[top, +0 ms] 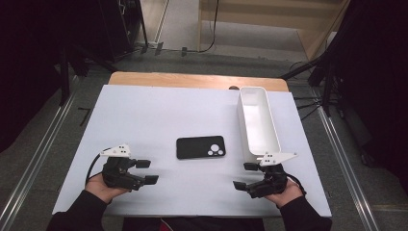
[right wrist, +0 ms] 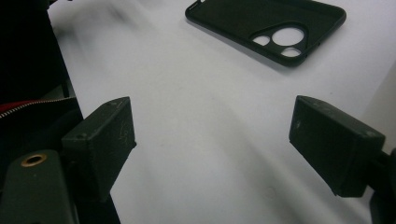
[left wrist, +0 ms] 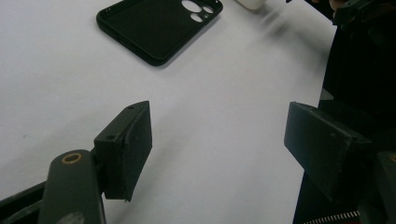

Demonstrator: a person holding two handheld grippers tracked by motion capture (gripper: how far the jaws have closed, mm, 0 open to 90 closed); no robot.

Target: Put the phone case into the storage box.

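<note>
At the left of the high view, the left gripper (top: pixel 147 171) is resting low over the white table (top: pixel 144 115), held in the person's left hand (top: pixel 103 186). Its jaws are standing apart with nothing between them, pointing toward the middle of the table. In the left gripper view the bare sheet is showing in the gap between the two pads.

In the middle, the black phone case (top: pixel 200 147) is lying flat with its hollow side and camera cut-outs facing up, well apart from both grippers and just beside the long white bin (top: pixel 258 123), not touching it.

At the right, the right gripper (top: pixel 246 176) is sitting near the table's front edge, close to the near end of the bin, its jaws likewise released and empty.

Judging from this, the work is standing at its opening: both tools are waiting, and nothing is being grasped yet. The next move is probably calling for one gripper to be reaching forward to the case and closing across its thin rim, which lies low on the sheet, so the jaws need to be coming in nearly level with the table.
</note>
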